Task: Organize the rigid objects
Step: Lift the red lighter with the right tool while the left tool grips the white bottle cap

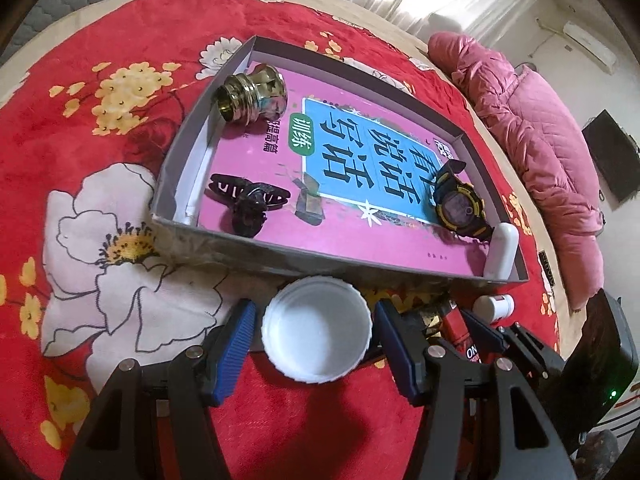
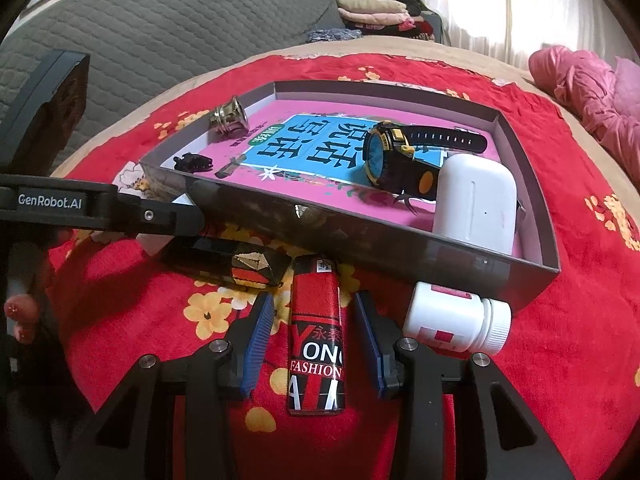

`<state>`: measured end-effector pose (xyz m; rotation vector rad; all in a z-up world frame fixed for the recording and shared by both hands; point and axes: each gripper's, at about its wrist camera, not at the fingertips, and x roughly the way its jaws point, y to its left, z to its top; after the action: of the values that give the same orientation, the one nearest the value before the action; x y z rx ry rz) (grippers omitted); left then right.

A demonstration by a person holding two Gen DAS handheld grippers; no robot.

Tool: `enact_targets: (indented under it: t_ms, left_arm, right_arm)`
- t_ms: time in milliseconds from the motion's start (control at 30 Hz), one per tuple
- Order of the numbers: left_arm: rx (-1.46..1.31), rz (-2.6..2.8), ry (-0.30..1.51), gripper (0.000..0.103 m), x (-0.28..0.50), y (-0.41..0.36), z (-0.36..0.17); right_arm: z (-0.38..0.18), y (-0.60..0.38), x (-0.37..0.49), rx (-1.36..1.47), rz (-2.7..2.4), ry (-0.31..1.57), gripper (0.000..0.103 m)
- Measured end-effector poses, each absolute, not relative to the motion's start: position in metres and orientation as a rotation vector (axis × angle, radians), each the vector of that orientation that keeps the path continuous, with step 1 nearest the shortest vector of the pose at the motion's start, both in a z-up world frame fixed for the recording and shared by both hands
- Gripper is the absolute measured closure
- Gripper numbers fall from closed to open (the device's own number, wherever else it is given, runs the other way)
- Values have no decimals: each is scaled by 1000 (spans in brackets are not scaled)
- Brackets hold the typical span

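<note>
With both grippers parted, each straddles one item on the red floral blanket (image 1: 132, 60).

Left gripper (image 1: 316, 336): released, white cap (image 1: 316, 338) lying hollow-up between its blue pads, gaps either side. Right gripper (image 2: 314, 334): released around the red lighter (image 2: 316, 336), untouched; pill bottle (image 2: 456, 322) at 3 o'clock. Grey box (image 1: 400, 270) at 12 o'clock holds hair clip (image 1: 248, 202), watch (image 1: 460, 202), earbud case (image 2: 476, 204), brass fitting (image 1: 252, 94).

Right gripper (image 2: 313, 340) fingers (image 2: 259, 340) apart, flanking red lighter (image 2: 316, 336); pill bottle (image 2: 458, 322) beside tray (image 2: 360, 236).
</note>
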<state>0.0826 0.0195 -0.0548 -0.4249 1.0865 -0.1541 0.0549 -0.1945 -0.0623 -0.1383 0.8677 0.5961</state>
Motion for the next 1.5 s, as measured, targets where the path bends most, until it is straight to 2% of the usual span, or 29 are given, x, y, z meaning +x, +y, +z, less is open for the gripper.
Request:
enact_targets:
  t_ms: [100,233,333,1033,1500]
  left_arm:
    - [-439,-158,1091,42,85,19,-57]
    - [-434,-159,1090,42,87,18,-58]
    - [-392,-138,1093,51,86,17,-59]
    - [-284,-144,1044,52,65,8,-31]
    - [-210,-145,974,52,52,-1,0]
  right_arm:
    - [-63,-194,55,-140,596,863,61]
    - [-64,-196,58,-125,602,871,69]
    - [-64,-200,59,-100,608,880,80]
    - [-46,-225,49,32,629,873,80]
    - [-9,-230,32,15,614,734,80]
